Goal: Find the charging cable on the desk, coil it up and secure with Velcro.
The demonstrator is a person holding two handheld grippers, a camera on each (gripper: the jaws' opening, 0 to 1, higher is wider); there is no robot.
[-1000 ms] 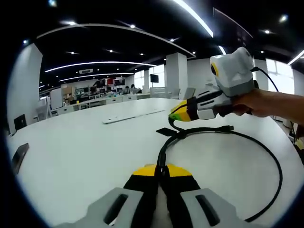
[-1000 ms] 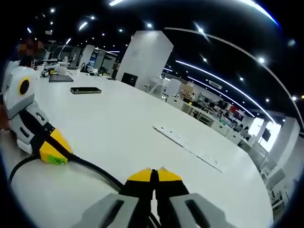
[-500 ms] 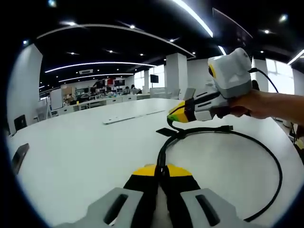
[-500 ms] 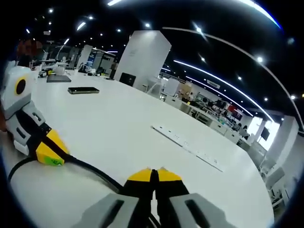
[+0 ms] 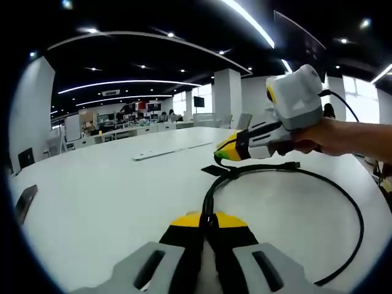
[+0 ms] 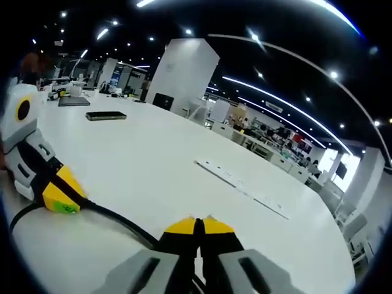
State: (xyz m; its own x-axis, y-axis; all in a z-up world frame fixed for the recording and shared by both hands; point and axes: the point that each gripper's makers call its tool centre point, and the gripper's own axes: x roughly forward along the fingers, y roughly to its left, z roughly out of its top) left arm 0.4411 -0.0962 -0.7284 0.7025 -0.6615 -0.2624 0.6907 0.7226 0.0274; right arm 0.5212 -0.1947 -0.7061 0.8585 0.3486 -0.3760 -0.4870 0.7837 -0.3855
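Black cable (image 5: 358, 220) on white desk (image 5: 110, 184), looping wide to the right in left gripper view, plug end (image 5: 288, 165) lying flat. Left gripper (image 5: 206, 218) closed tight on cable near the desk edge. Right gripper (image 5: 225, 150) also clamped on cable, lifted just above a black Velcro strap (image 5: 214, 169). Hand (image 5: 324, 136) behind it. Phone (image 6: 106, 115) and power strip (image 6: 242, 187) well apart from cable in right gripper view.
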